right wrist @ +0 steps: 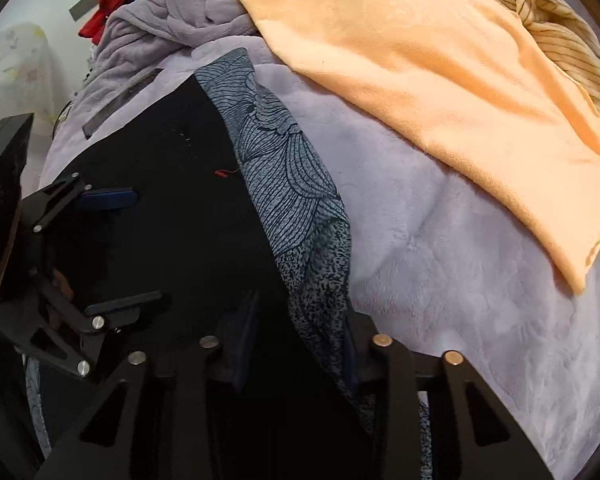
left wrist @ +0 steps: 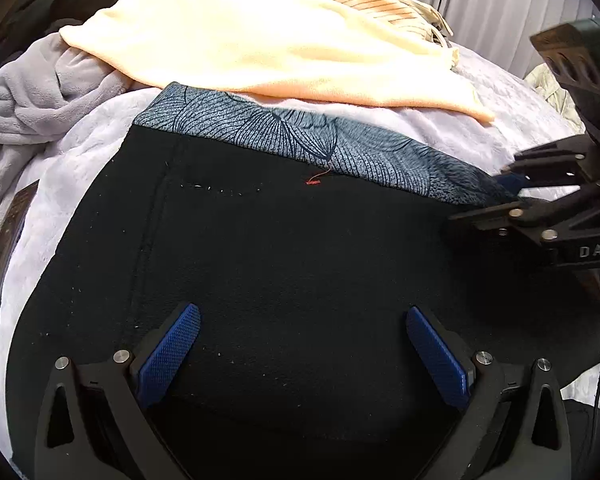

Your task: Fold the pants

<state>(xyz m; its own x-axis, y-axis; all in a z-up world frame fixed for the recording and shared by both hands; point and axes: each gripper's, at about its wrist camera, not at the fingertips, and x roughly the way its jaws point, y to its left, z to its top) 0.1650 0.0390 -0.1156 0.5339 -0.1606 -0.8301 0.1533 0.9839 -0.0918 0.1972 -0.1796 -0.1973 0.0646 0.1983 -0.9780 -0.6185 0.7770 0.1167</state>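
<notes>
Black pants lie flat; the left tool is spread above, the right tool pinches the patterned waistband, which could slip free.

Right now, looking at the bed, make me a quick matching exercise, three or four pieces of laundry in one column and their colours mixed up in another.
Things:
1. pants
2. waistband
3. towel
4. shirt

Colours:
A. peach
B. cream with dark stripes
C. black
D. grey-blue with a leaf print

Pairs: 1-C, 2-D, 3-A, 4-B
</notes>
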